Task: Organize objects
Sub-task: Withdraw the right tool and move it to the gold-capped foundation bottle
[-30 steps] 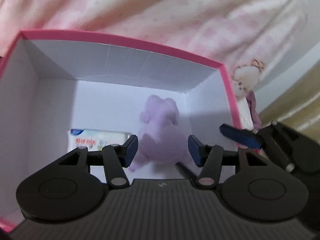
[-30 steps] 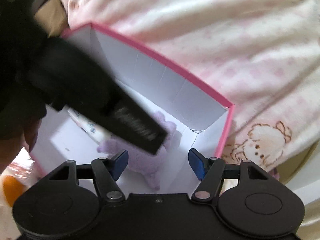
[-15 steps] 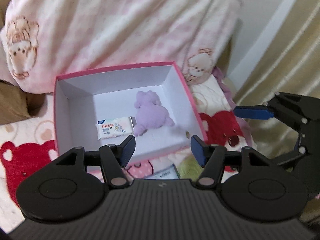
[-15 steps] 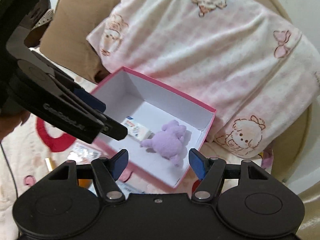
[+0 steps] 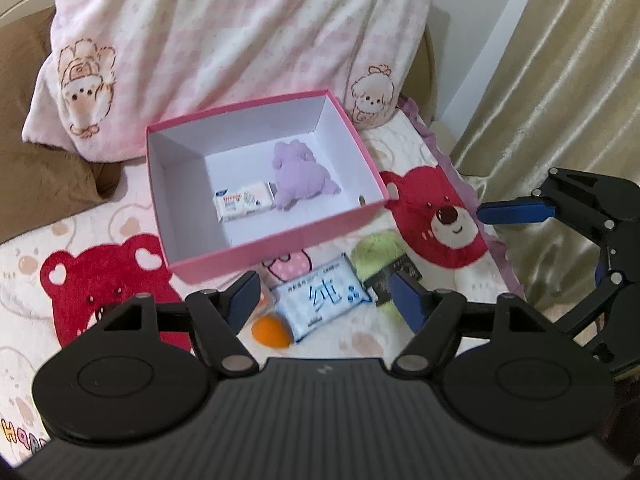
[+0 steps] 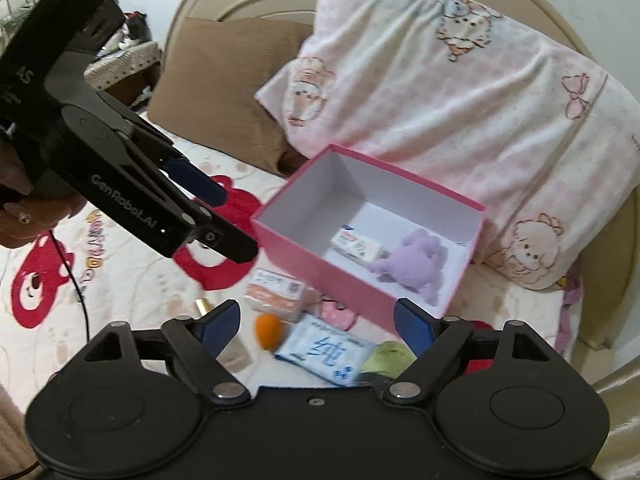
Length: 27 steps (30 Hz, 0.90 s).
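Matt cardboard box [image 5: 276, 240], fuzzy plush toy [image 5: 298, 176], glossy plastic packet [image 5: 320, 300].

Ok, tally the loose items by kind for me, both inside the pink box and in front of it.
Packets: 3 (white packet in the pink box, blue-and-white packet, orange-and-white packet)
Purple plush toy: 1
Orange egg-shaped sponge: 1
Green yarn ball: 1
Total: 6, leaving out a small gold item that is too unclear to count.
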Available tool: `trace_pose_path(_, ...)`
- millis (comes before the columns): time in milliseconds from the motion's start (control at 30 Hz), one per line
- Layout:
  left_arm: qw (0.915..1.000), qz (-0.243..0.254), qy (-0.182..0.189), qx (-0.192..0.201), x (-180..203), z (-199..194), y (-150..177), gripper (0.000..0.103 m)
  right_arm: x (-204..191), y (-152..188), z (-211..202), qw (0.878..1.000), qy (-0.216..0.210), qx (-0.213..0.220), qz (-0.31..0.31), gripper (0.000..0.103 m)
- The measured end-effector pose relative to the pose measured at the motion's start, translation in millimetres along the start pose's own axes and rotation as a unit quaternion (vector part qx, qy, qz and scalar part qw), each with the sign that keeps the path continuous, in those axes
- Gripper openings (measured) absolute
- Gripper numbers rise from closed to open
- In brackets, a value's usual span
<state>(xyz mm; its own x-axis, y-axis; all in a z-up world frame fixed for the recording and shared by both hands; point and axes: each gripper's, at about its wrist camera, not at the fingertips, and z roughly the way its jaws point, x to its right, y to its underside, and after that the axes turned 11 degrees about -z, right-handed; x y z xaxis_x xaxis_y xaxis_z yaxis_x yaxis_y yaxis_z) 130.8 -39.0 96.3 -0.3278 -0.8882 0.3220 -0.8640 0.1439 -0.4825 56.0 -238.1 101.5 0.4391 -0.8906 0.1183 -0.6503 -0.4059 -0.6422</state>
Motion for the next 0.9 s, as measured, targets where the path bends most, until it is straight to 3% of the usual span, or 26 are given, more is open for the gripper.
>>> trace_pose_path(433, 0.9998, -0.017, 0.013, -0.005, -40.2, 4.8, 61.9, 0.08, -77.0, 14.1, 30.1, 0.996, -0.059, 0.03, -0.058, 0.087)
trace_pose_path(900, 0.9949, -0.1, 0.004, -0.013, -112.4, 71.0, 106.5, 0.08, -112.4, 41.5, 132.5, 0.991, -0.044, 0.009, -0.124, 0.085)
